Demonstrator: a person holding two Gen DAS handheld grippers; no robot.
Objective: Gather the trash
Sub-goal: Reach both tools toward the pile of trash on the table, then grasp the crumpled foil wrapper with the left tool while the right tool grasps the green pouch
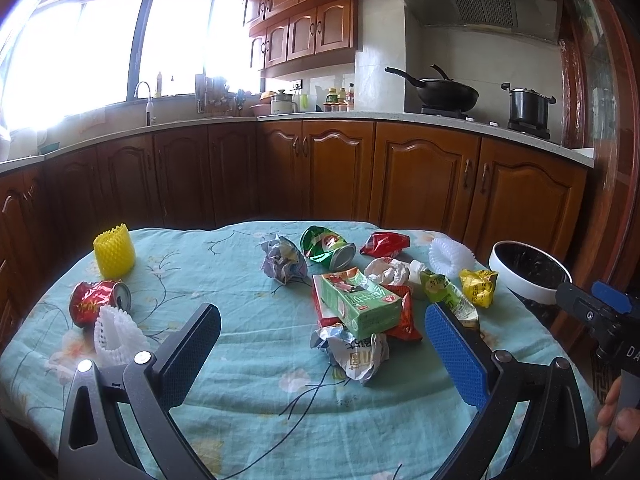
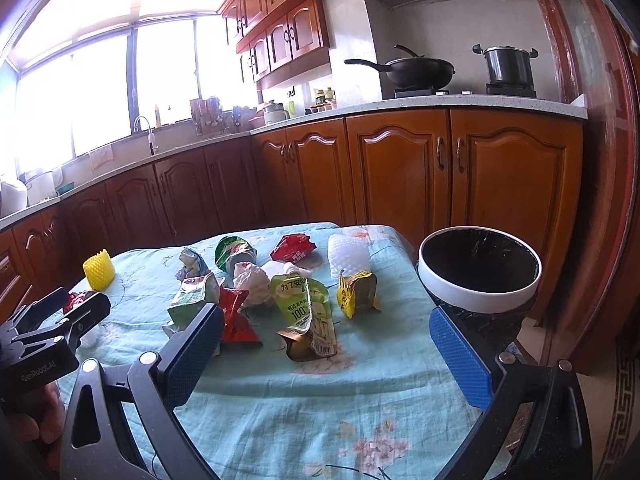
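Both the left gripper [image 1: 320, 344] and right gripper [image 2: 326, 344] are hovering with jaws spread wide, holding nothing. Beyond them, trash is lying scattered on the tablecloth [image 1: 248, 344]: a carton [image 1: 356, 304], wrappers, cans. The bin [image 2: 480, 276] is standing at the table's right.

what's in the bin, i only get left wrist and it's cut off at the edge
Observer: The right wrist view shows the bin's whole mouth: a black liner, no trash visible inside.
Operator: is the right gripper open
Observer: Yes. The right gripper has its fingers spread wide and holds nothing.
Operator: what's nearest it
Observer: The green pouch, lying flat on the cloth just ahead of it.
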